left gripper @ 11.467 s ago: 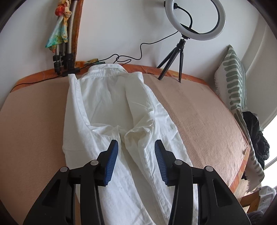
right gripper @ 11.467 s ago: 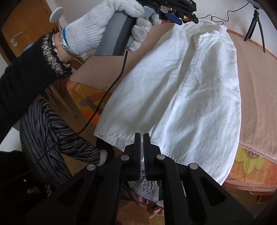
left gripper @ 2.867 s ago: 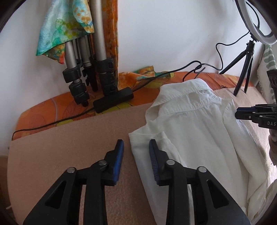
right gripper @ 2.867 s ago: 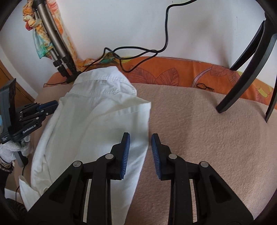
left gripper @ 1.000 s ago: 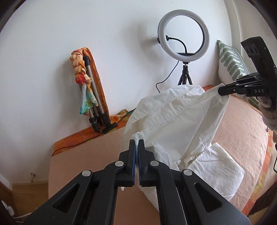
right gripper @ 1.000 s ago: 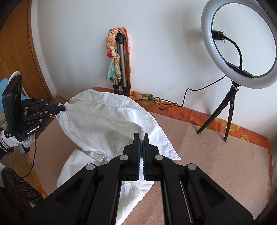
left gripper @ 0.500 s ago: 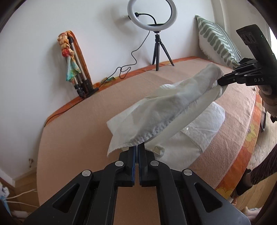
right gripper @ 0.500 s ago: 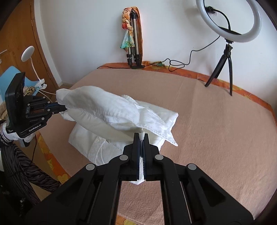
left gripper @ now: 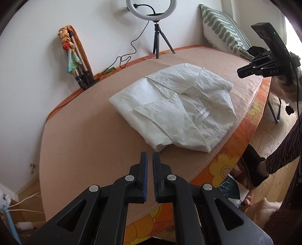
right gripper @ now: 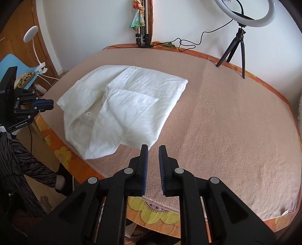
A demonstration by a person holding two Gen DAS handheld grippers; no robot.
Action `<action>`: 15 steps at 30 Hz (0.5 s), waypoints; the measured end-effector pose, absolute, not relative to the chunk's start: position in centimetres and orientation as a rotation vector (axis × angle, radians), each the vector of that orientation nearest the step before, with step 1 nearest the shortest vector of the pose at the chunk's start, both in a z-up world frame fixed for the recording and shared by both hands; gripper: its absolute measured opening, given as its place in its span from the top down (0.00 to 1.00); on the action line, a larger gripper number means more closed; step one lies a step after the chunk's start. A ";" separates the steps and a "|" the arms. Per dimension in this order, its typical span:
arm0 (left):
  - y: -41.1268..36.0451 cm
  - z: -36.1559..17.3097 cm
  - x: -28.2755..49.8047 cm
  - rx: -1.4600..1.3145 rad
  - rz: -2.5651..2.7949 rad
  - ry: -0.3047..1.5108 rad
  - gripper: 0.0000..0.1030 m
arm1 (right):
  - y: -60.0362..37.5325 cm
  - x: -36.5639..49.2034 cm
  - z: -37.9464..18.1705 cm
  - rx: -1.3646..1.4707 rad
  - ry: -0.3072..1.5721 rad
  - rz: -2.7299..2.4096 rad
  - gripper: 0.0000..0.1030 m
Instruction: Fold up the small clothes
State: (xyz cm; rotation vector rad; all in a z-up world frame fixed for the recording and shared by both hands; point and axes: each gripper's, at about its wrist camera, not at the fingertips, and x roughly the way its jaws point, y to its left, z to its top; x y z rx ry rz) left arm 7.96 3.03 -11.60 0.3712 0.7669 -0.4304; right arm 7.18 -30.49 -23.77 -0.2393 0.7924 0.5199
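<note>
Jaws, left gripper [left gripper: 149, 158]: parted by a narrow gap, holding nothing, poised above the blanket [left gripper: 79, 143] just short of the shirt's near corner. Jaws, right gripper [right gripper: 152, 151]: parted somewhat wider, holding nothing, tips just beside the shirt's near edge. Shirt [left gripper: 175, 107]: white, folded into a rough rectangle, lying flat on the blanket near the front edge, label showing. Ring light [right gripper: 243, 13] on a small tripod: by the far wall. Folded tripods [left gripper: 79, 62]: leaning against the wall. Striped pillow [left gripper: 222, 26]: far corner.

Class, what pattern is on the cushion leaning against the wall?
Green leaf-like stripes on white; the cushion shows best in the left wrist view.
</note>
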 end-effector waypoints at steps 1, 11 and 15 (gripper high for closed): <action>3.4 -11.0 7.9 0.352 -0.424 0.753 0.94 | -30.9 6.8 -23.3 -0.228 0.784 0.518 0.88; 2.8 -8.9 13.4 0.159 -0.388 0.675 0.93 | -28.1 9.0 -21.1 -0.147 0.715 0.556 0.88; 1.2 -11.6 16.4 0.168 -0.388 0.743 0.93 | -26.8 12.2 -22.3 -0.070 0.744 0.564 0.88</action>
